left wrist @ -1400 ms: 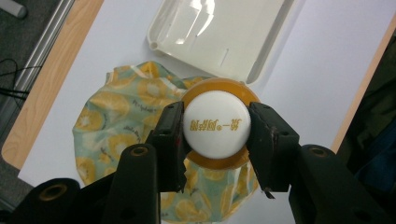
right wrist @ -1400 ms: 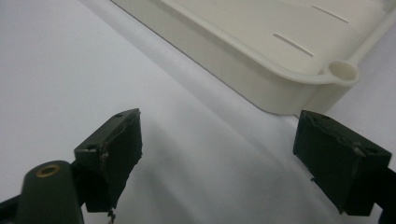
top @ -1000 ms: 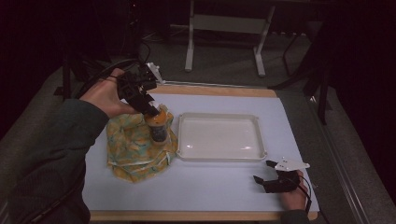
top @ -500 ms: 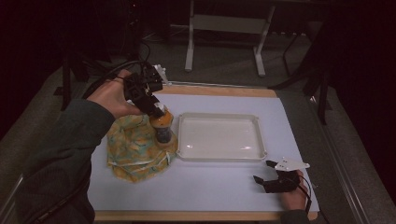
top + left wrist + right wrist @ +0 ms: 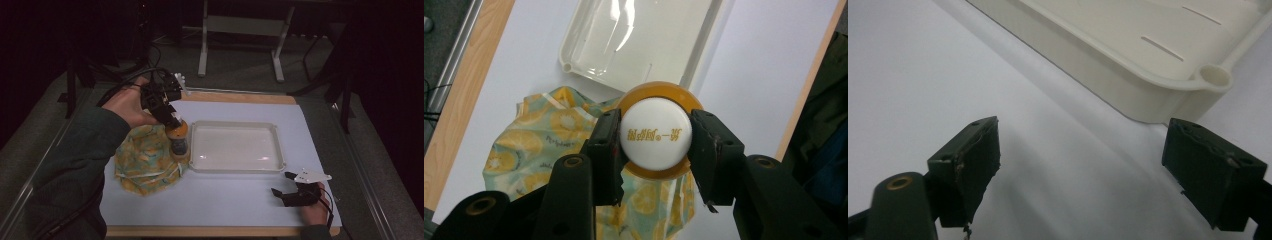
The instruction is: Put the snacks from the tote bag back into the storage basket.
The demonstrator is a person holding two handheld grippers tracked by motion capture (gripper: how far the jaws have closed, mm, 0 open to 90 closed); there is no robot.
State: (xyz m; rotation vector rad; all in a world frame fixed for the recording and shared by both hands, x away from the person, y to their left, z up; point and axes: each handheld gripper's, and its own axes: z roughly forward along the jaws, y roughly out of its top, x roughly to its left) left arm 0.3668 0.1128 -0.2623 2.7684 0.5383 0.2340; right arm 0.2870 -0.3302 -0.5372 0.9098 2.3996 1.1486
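**High view: bottle clamped at the tray's left edge**

High view entry. I take the white tray (image 5: 235, 167) as landmark. It is a shallow, glossy plastic rectangle with rounded corners and a raised rim; a small round eyelet sits at one corner, seen in the right gripper view.

My left gripper (image 5: 172, 125) is closed on a small bottle (image 5: 178, 140), held upright just left of the tray. In the left gripper view the black pads press both sides of its smooth white cap (image 5: 655, 138), round, printed with orange characters I cannot read. An orange collar rings the cap.

Below the bottle, left of the tray and touching its near-left corner, lies a crumpled cloth (image 5: 145, 160): soft, pale green with yellow citrus slices.

My right gripper (image 5: 290, 190) rests near the tray's near-right corner, jaws wide apart with nothing between them. Its pads look matte and worn at the edges.

Surface: a smooth white sheet (image 5: 225, 205) over a light wooden table (image 5: 225, 231). Beyond the tray the room is dark; grey metal stand legs (image 5: 202, 50) rise from a dim floor.
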